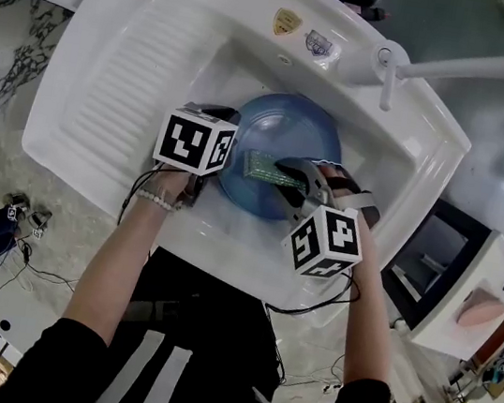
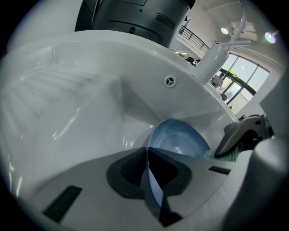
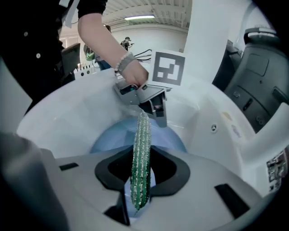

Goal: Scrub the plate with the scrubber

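Left tongs (image 2: 147,173) clamp plate (image 1: 292,126) rim; right tongs (image 3: 141,182) pinch scrubber (image 1: 267,168) (tap (image 1: 482,66) overhangs the sink (image 1: 119,80))

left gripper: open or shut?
Shut: the left gripper clamps the plate, its blue rim pinched between the jaws.

I have little room inside the sink (image 1: 429,143): the plate (image 1: 288,124) fills most of the basin, walls close all round. My left gripper (image 2: 147,162) clamps the plate's left rim, and my right gripper (image 3: 141,167) lays the scrubber (image 1: 264,168) across its middle. The tap (image 1: 482,67) overhangs the far right corner. The ribbed drainboard (image 1: 138,83) on the left lies open.
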The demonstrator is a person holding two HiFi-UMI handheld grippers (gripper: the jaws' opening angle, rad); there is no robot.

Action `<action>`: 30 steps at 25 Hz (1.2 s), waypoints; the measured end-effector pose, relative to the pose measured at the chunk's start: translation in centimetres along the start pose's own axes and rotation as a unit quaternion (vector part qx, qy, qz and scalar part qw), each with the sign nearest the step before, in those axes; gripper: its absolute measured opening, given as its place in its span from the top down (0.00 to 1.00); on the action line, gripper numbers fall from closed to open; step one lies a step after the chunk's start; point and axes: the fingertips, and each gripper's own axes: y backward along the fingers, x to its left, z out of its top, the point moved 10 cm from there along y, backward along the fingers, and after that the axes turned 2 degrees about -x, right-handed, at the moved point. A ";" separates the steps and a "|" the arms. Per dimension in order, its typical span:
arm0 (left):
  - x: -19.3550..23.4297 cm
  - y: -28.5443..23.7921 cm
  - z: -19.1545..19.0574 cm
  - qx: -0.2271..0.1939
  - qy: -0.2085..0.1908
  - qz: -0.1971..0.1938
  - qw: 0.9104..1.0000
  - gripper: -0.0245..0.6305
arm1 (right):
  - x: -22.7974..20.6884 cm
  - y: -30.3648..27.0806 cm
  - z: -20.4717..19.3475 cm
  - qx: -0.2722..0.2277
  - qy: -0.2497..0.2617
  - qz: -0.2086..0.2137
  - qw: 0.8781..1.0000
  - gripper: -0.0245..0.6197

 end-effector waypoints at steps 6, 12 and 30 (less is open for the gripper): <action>0.1 0.1 0.1 -0.003 0.000 -0.001 1.000 0.94 | -3.4 -2.2 -1.9 0.056 0.140 -0.135 0.979 0.81; 0.1 0.0 0.2 -0.003 0.002 -0.002 1.000 0.94 | -4.3 -3.8 -3.0 0.068 0.182 -0.164 0.967 0.81; 0.1 0.1 0.2 -0.006 0.004 0.000 1.000 0.94 | -2.8 -4.0 -4.7 0.132 0.119 -0.119 0.977 0.81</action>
